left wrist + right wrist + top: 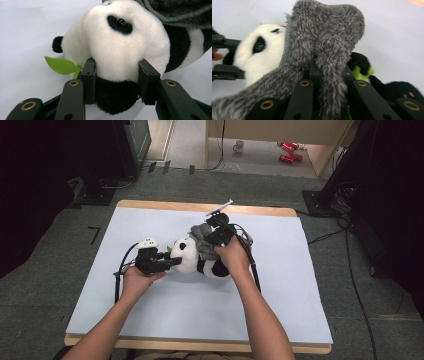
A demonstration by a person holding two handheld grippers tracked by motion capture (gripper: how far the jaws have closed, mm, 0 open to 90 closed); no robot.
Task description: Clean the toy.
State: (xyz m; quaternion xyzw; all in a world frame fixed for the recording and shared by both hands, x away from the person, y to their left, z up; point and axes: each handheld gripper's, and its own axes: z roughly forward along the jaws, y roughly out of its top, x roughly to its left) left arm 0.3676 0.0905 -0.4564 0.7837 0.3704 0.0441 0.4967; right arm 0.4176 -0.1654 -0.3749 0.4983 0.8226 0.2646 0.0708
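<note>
A black and white panda plush [192,259] lies on its side in the middle of the table. My left gripper [172,262] is shut on the panda's head [117,62], one pad at each side of the muzzle. A green felt leaf [61,65] sticks out beside the head. My right gripper [214,234] is shut on a fold of grey fuzzy cloth [324,45] that lies over the panda's head and back [201,240]. In the right gripper view the panda's face [262,55] shows at the left, behind the cloth.
A pale blue sheet [165,315] covers the wooden table [200,346]. On the floor beyond the table stand a mug [239,146] and red cans [290,151]. Dark stands and cables [350,245] flank the table on both sides.
</note>
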